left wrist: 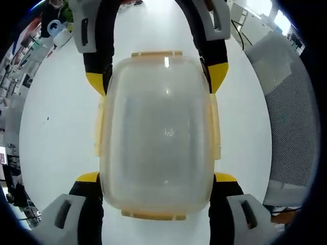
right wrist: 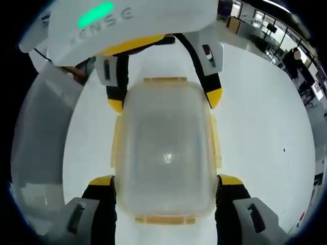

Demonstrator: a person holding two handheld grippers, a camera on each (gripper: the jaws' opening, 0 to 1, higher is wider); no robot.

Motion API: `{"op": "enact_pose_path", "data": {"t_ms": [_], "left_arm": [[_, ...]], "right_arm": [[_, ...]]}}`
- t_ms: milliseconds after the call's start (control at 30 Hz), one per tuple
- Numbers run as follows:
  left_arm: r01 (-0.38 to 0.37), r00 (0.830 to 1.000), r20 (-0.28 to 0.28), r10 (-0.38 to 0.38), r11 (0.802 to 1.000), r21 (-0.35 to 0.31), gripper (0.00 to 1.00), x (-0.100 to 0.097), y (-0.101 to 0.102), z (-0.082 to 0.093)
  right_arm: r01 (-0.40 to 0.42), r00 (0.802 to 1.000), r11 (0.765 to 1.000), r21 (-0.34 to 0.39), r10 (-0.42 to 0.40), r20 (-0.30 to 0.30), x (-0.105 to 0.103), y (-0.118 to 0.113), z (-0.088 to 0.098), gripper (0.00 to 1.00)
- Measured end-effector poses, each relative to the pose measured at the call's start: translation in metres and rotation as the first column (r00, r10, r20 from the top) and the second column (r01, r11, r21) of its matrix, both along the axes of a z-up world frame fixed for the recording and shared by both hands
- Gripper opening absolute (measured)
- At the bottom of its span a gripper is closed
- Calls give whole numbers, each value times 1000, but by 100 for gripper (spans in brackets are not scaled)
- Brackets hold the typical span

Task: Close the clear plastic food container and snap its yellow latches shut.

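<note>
gripping container [left wrist: 158, 138]; both grippers [left wrist: 156, 181] [right wrist: 164, 184]

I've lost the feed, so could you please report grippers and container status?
Left gripper and right gripper straddle opposite ends of the clear plastic food container, contact unclear. Lid on; yellow latches flat against sides, lock unconfirmed. White table: nothing blocking.

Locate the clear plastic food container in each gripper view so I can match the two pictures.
Left gripper view: the clear food container sits at centre, lid on, between the left gripper below and the right gripper above.
Right gripper view: container at centre, between both grippers.
Shared landmark: the white table under it.
</note>
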State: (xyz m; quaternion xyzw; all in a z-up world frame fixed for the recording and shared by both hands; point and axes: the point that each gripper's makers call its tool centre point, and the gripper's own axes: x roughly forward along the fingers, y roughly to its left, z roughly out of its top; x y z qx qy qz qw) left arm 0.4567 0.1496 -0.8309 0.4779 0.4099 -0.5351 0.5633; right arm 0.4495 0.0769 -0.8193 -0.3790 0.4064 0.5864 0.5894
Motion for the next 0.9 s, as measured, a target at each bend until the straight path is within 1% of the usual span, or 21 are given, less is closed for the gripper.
{"op": "enact_pose_path", "data": {"t_ms": [333, 533, 700, 733, 767, 800, 833, 867, 900], "left_arm": [[3, 1000, 0, -3, 1000, 5, 86, 0, 0, 0], [4, 1000, -1, -4, 1000, 17, 87, 0, 0, 0], [6, 1000, -3, -6, 999, 39, 88, 0, 0, -1], [5, 1000, -4, -5, 999, 42, 89, 0, 1, -1], [-1, 1000, -18, 2, 999, 45, 93, -2, 2, -2], [-18, 999, -38, 20, 999, 43, 98, -6, 3, -6], [-14, 999, -44, 17, 998, 55, 99, -8, 6, -7], [-9, 999, -37, 11, 999, 51, 99, -7, 7, -8], [-4, 999, -32, 6, 999, 48, 99, -7, 6, -7]], "right_arm": [[-6, 1000, 1000, 4, 6, 3, -1, -1, 0, 80], [-7, 1000, 1000, -1, 7, 5, -1, -1, 0, 80], [-18, 1000, 1000, 3, 18, 8, 0, 0, 1, 81], [-21, 1000, 1000, 2, 21, 12, 0, 0, 1, 82], [-20, 1000, 1000, 6, 19, 24, 2, 0, 0, 89], [-21, 999, 1000, -9, 21, 30, 1, -3, -2, 95], [-19, 1000, 1000, -8, 19, 19, -1, -3, -3, 98], [-12, 1000, 1000, -1, 12, -7, -6, -2, -4, 99], [-14, 1000, 1000, 1, 14, 1, -6, -2, -4, 98]]}}
